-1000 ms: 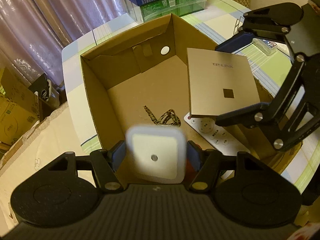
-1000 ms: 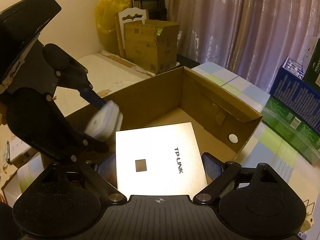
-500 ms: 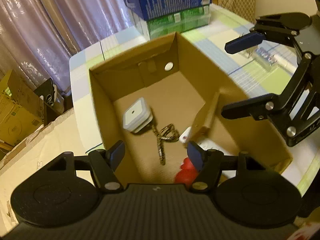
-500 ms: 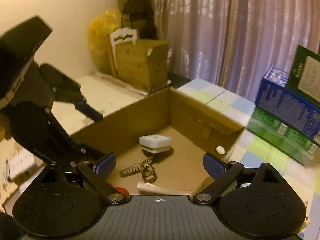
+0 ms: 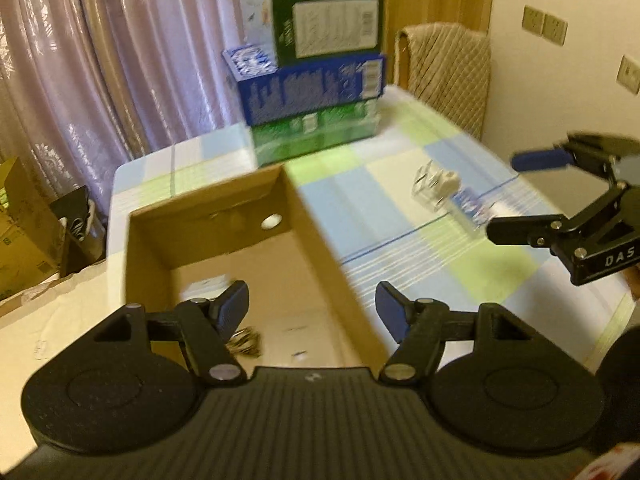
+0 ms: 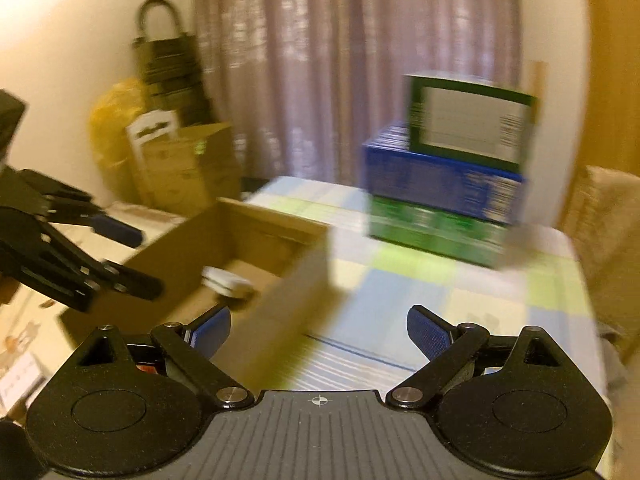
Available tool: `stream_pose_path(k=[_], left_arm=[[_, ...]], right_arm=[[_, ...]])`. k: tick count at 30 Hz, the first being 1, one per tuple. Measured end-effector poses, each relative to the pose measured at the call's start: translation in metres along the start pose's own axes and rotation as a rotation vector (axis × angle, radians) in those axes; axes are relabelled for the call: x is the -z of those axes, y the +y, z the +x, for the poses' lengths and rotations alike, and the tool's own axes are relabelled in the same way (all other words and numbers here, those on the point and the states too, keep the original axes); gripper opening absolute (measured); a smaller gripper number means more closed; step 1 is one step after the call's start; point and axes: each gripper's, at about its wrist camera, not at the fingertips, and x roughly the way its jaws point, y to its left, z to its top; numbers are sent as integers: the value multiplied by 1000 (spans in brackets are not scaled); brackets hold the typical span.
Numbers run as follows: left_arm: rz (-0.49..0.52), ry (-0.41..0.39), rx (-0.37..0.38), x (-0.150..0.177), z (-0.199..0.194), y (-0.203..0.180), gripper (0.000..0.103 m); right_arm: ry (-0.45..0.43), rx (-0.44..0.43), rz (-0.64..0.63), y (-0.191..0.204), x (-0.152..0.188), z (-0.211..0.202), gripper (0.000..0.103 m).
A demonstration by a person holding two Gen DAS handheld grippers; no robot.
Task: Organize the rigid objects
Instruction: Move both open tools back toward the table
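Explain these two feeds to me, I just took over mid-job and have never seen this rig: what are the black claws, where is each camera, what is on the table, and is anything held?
Each picture comes from a fisheye camera mounted on a hand-held two-finger gripper, looking forward along its fingers. A person carries one in each hand; there is no robot arm.

In the left wrist view the left gripper fills the bottom, and the right gripper shows at the right edge. In the right wrist view the right gripper's blue-padded fingers stand wide.

Both are open and hold nothing.

On the checked table stands an open cardboard box with a small white device inside. Behind it are stacked cartons. Small clear-wrapped items lie to the right, too blurred to name.
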Motion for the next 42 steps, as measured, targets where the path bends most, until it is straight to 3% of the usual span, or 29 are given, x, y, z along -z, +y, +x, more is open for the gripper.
stream_pose_path(k=[8, 19, 33, 42], left_arm=[[-34, -83, 50, -18, 5, -73, 69], [-93, -109, 78, -25, 54, -152, 71], [-123, -60, 23, -19, 150, -183, 71], [-127, -66, 17, -16, 193, -189, 71]], right_arm=[[-1, 182, 83, -84, 41, -59, 92], [3, 274, 168, -150, 96, -92, 92], [55, 228, 164, -186, 140, -34, 91], [94, 201, 125, -199, 156, 23, 70]])
